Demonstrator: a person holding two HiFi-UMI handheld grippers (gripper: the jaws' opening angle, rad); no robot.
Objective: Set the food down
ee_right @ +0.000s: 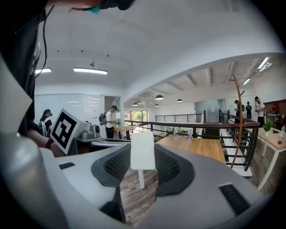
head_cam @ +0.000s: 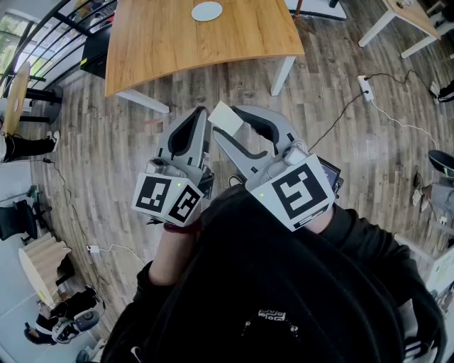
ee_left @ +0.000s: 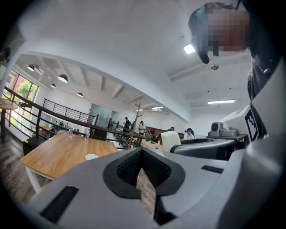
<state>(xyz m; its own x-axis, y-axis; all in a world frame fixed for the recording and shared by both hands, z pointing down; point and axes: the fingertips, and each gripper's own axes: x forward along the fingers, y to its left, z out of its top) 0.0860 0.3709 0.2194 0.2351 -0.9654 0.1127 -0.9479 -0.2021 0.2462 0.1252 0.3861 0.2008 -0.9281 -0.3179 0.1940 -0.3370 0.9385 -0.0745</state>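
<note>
My right gripper (head_cam: 232, 122) is shut on a white ice-cream bar (head_cam: 225, 117), a flat pale block with a thin white stick. In the right gripper view the bar (ee_right: 142, 150) stands upright between the dark pads, stick pointing down. My left gripper (head_cam: 201, 117) hangs close beside it on the left, jaws together with nothing in them; its own view shows only a thin slit of floor between the pads (ee_left: 154, 169). Both are held in the air above the wooden floor, short of a wooden table (head_cam: 184, 42) that carries a white plate (head_cam: 206, 10).
The table's white legs (head_cam: 282, 74) stand just ahead. A power strip (head_cam: 366, 86) with a trailing cable lies on the floor to the right. Another white-legged table (head_cam: 408, 18) is at the far right, a black railing (head_cam: 50, 35) at the far left.
</note>
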